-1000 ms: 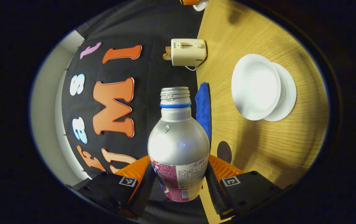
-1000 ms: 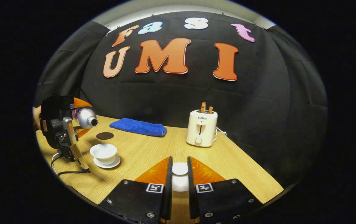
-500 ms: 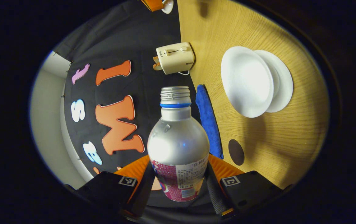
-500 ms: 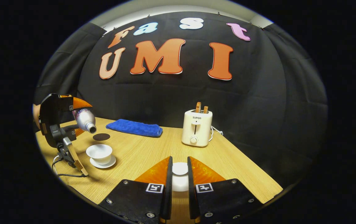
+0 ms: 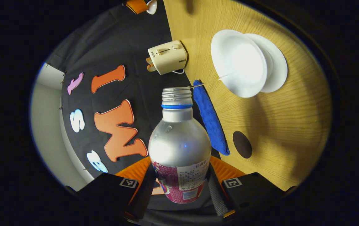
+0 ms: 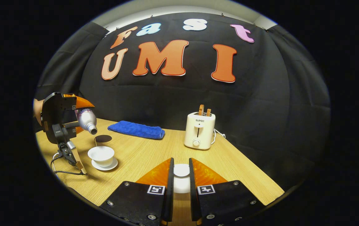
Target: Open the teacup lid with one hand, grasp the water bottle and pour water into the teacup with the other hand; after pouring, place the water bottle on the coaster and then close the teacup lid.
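Water bottle (image 5: 179, 147) tilted over teacup (image 5: 239, 64)

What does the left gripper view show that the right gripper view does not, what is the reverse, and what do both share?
Left gripper view: the water bottle close up in the left gripper's jaws, its threaded mouth open, and the teacup's inside seen from above.
Right gripper view: the lid held in the right gripper's jaws, and a side look at the water bottle tilted mouth-down above the teacup.
Shared: teacup on saucer, coaster, blue towel, toaster, table.
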The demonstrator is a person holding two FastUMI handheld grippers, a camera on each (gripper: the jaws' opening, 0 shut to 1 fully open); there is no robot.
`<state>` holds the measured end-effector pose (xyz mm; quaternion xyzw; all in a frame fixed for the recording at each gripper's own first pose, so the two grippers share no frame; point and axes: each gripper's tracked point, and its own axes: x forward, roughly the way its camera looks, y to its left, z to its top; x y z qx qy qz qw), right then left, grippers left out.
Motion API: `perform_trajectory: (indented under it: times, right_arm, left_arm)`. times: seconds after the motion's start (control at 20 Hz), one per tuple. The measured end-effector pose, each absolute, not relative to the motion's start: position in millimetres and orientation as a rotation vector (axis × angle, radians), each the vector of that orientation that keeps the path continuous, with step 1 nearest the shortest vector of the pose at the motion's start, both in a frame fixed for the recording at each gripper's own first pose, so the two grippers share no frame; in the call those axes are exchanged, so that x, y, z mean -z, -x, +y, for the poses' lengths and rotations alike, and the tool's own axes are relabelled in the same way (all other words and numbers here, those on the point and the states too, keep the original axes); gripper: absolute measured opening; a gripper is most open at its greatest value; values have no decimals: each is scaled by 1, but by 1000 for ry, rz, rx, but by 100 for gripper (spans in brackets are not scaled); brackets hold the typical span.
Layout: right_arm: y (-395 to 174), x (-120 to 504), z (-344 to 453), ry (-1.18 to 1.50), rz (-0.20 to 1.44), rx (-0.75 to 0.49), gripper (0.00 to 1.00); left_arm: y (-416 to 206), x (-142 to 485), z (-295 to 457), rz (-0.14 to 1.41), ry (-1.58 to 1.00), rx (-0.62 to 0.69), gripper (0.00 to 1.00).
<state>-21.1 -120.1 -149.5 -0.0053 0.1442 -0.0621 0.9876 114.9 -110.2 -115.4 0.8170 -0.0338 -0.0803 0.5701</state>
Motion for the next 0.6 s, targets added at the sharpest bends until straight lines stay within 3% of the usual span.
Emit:
perform_trajectory:
  times: [0.6]
  right_arm:
    - [18, 148, -114, 29, 296, 114, 23]
  left_arm:
    - [-121, 76, -116, -170, -2036, 171, 82]
